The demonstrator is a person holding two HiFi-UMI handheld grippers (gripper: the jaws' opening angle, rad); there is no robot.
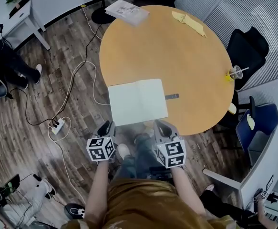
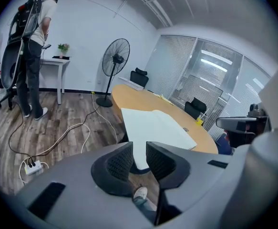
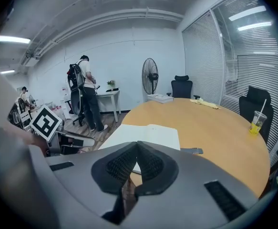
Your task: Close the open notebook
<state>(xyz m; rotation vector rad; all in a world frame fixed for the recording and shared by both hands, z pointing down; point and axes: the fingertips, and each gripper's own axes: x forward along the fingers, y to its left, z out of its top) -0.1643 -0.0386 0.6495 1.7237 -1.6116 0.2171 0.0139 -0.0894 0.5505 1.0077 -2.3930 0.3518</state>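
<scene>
The open notebook lies flat with blank white pages up, at the near edge of the round wooden table. Both grippers hover just short of that edge, off the table. My left gripper is below the notebook's left corner; its jaws stand apart with nothing between them. In the left gripper view the notebook stretches away beyond the left gripper. My right gripper sits below the right corner, its pads meeting at the tips. The right gripper view shows the notebook just past the right gripper.
A small dark object lies beside the notebook's right edge. A cup with a straw, a yellow cloth and a stack of papers rest farther out. Office chairs stand at the right. Cables and a power strip lie on the floor.
</scene>
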